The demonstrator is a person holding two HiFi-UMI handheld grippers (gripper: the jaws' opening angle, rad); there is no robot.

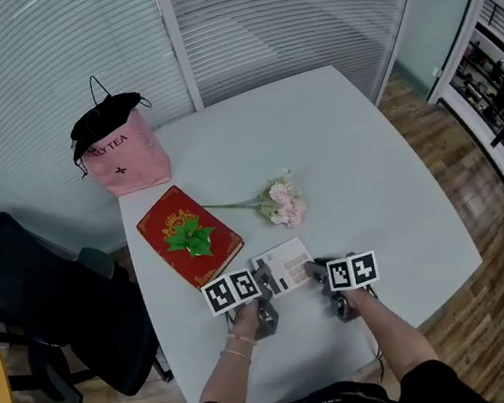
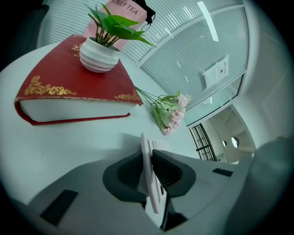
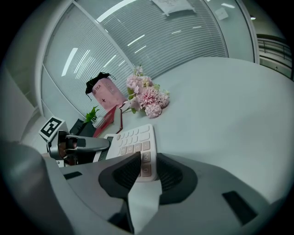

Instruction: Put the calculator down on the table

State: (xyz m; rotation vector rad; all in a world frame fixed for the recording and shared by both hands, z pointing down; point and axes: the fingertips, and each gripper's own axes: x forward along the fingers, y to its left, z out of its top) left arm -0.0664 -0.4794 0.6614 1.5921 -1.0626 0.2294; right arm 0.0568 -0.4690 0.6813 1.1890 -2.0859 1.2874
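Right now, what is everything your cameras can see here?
white round-cornered table: one, white, mid-room
red hardcover book: one, red, table's left side
small green plant in white ribbed pot: one, green, on the book
pink paper bag with black top: one, pink, table's far left corner
bunch of pink flowers: one, pink, right of the book
white plastic calculator: one, white, gripped by both tongs
black office chair: one, black, left of table
left tongs, right tongs: two, grey, shut on the calculator
left hand, right hand: two, holding the tongs

Open table (image 1: pixel 373 186) on our right
We find 2 obstacles just ahead: the red book (image 1: pixel 176 231) at left, the flowers (image 1: pixel 283 202) beside it.
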